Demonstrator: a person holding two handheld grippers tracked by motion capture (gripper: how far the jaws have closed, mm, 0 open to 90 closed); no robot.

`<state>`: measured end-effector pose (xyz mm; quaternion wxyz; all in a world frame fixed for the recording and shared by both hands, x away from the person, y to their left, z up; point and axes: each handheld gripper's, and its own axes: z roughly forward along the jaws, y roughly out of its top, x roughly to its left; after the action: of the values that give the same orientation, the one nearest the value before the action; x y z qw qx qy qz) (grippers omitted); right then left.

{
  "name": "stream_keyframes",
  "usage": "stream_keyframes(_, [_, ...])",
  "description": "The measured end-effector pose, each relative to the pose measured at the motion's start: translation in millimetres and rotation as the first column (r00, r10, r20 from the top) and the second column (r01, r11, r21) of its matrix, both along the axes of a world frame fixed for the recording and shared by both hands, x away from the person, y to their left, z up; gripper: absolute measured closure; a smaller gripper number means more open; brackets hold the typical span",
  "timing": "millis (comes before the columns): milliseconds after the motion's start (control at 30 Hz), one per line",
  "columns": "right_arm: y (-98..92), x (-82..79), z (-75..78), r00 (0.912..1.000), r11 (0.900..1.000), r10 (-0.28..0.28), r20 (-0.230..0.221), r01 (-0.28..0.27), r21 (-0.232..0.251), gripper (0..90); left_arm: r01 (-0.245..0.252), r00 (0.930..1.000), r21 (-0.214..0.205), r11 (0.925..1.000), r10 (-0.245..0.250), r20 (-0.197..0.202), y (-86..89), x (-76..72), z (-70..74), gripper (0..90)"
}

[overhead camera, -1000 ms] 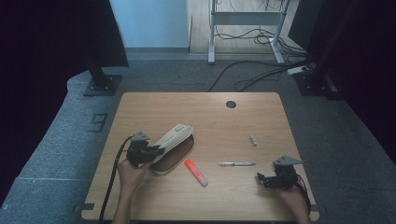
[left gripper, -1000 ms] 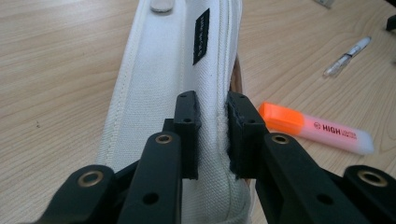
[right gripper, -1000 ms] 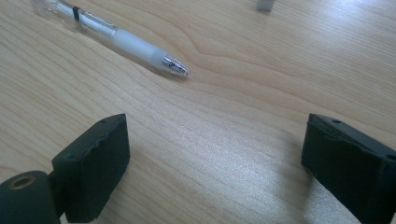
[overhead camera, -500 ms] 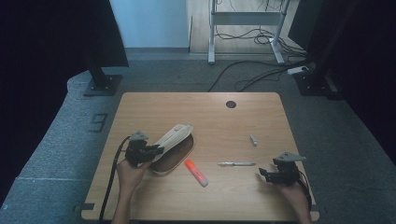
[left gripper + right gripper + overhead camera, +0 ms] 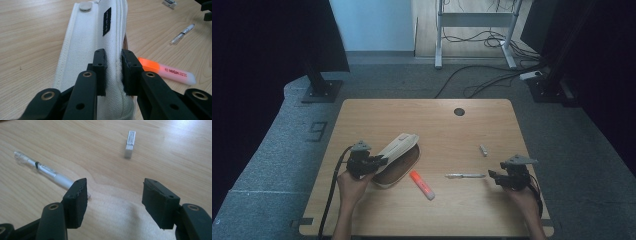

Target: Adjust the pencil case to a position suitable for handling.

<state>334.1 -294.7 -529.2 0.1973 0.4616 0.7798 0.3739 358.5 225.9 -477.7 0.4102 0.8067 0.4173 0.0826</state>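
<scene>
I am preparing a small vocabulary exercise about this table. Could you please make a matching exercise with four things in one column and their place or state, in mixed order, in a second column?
Things:
1. white pencil case
2. orange highlighter
3. clear pen
4. small white eraser

Places or states:
A. lies alone toward the far right of the table
B. pinched between the fingers of the left gripper
C. lies just ahead of the open right gripper
D. lies beside the case, on its right in the high view

Pairs: 1-B, 2-D, 3-C, 4-A
</scene>
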Motion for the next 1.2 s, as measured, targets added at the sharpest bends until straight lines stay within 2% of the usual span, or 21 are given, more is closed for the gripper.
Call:
stream_keyframes(133, [3.9,8.8,1.2,0.9997,0.9994,0.019,-0.018,-0.019,-0.028,38.1,0.003,1.0,-0.001,1.0,-0.003,0.0,0.1,-0.1,0.1,75.1])
stream_keyframes(233, [6.5,16.2,1.9,0.9994,0.9992,0.026,-0.025,-0.027,-0.029,41.4,0.004,1.0,-0.001,1.0,-0.004,0.0,0.0,-0.1,0.0,75.1])
stream_keyframes(400, [6.7,25.2,4.4,0.9997,0.9992,0.021,-0.01,-0.021,-0.033,48.7,0.007,1.0,0.001,1.0,-0.007,0.001,0.2,-0.2,0.1,75.0])
stream_keyframes(633, [7.9,37.0,6.2,0.9998,0.9999,-0.005,-0.019,0.005,-0.012,51.2,0.008,1.0,0.0,1.0,-0.008,0.002,-0.2,-0.1,-0.2,74.9])
stream_keyframes(833, [11.5,47.7,5.8,0.9996,0.9999,-0.009,-0.027,0.009,-0.014,52.2,0.009,1.0,0.001,1.0,-0.009,0.004,-0.2,-0.1,-0.2,75.0])
stream_keyframes(1033, [14.3,56.7,4.3,0.999,0.9994,-0.02,-0.039,0.021,0.026,54.7,0.012,0.9999,0.005,0.9999,-0.012,0.008,-0.9,-0.5,-0.2,75.0])
stream_keyframes(1200, [15.3,63.7,2.0,0.9985,0.9994,-0.033,-0.044,0.033,0.003,55.6,0.013,0.9999,0.008,0.9999,-0.013,0.01,-1.1,-0.4,-0.3,75.0])
